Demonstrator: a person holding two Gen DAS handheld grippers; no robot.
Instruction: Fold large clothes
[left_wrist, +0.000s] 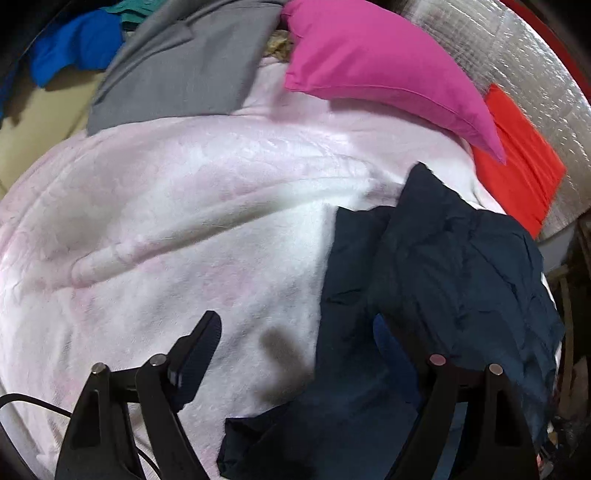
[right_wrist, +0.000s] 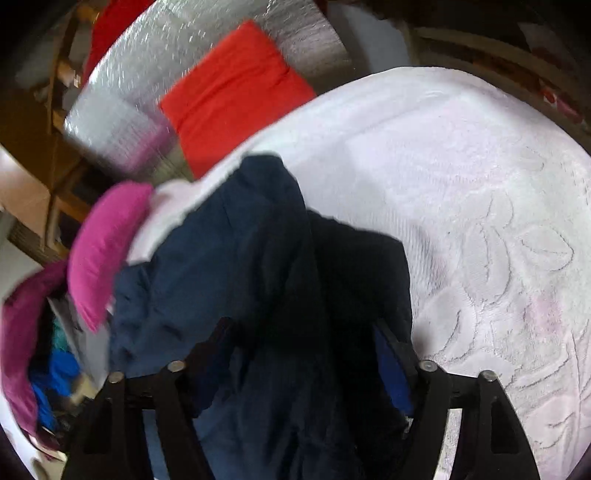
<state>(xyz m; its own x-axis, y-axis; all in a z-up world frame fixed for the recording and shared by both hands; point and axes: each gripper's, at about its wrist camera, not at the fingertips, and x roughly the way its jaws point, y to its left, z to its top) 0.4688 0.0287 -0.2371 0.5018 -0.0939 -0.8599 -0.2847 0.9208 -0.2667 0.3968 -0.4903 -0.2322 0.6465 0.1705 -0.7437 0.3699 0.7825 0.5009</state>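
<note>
A crumpled dark navy garment (left_wrist: 436, 280) lies on a pale pink fleece blanket (left_wrist: 177, 229). My left gripper (left_wrist: 295, 332) hovers over the garment's left edge with its jaws spread wide and nothing between them; its left finger (left_wrist: 199, 347) is over the blanket, the right one over the navy cloth. In the right wrist view the navy garment (right_wrist: 236, 258) fills the space between my right gripper's (right_wrist: 306, 336) widely spread fingers; whether cloth is pinched is hidden in the dark folds.
A magenta pillow (left_wrist: 380, 62) and a red cloth (left_wrist: 517, 166) lie at the blanket's far side by a silver foil mat (left_wrist: 517, 51). Grey (left_wrist: 184, 62) and blue (left_wrist: 77, 44) clothes lie far left. Wooden furniture (right_wrist: 55, 147) stands beyond the bed.
</note>
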